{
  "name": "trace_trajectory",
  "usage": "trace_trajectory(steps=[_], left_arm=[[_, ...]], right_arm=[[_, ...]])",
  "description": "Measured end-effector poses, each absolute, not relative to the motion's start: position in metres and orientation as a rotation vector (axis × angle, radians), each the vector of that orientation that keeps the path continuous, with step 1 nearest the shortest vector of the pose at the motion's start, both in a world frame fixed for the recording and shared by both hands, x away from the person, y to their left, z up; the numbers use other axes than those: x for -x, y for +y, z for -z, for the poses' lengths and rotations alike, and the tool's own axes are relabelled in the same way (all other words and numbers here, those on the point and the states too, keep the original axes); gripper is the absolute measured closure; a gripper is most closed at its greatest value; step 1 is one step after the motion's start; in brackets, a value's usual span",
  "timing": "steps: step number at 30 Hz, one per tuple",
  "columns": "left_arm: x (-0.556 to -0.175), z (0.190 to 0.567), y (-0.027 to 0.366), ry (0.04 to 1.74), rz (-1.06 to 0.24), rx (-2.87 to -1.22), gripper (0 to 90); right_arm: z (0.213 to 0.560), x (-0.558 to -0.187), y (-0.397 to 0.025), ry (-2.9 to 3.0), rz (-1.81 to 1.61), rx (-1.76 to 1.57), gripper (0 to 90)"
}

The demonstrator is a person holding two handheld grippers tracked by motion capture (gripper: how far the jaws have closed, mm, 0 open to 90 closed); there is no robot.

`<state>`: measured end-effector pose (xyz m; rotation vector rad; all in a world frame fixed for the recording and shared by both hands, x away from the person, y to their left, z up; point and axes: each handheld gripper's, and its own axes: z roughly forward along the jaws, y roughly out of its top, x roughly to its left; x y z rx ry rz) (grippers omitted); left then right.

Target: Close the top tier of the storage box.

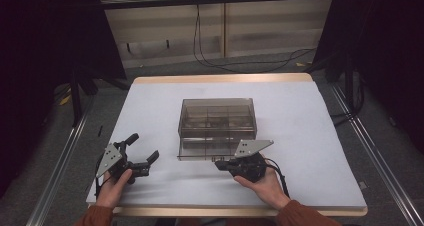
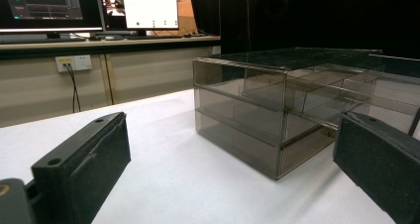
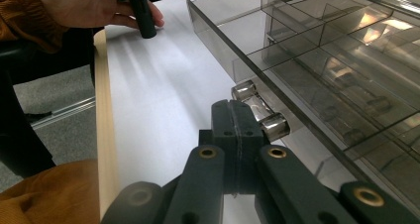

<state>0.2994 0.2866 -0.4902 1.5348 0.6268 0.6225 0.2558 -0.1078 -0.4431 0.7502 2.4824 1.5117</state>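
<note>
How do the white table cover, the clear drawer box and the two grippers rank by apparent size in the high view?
1. White table cover, by far the largest.
2. Clear drawer box.
3. Left gripper and right gripper: they look about alike, so I do not rank them.

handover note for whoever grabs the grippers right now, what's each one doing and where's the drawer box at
Right gripper: jaws closed together, tips at the metal handle on the drawer front; whether they actually clamp it is hard to tell.
Left gripper: open, holding nothing, resting on the table left of the box.
Smoky clear drawer box: mid-table. Its bottom drawer is pulled partway out toward the person; its divided compartments look empty.
Done: drawer partly open.
Left: probably finish the pull or push it shut; steadying the box with the left gripper may help.
</note>
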Motion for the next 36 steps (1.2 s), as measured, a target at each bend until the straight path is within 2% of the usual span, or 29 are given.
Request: trace_trajectory(steps=[36], left_arm=[[-0.2996, 0.4902, 0.2868, 0.626, -0.622, -1.535, 1.1]], right_arm=[[0.4467, -0.2613, -0.1043, 2.454, -1.526, -0.798, 90.0]])
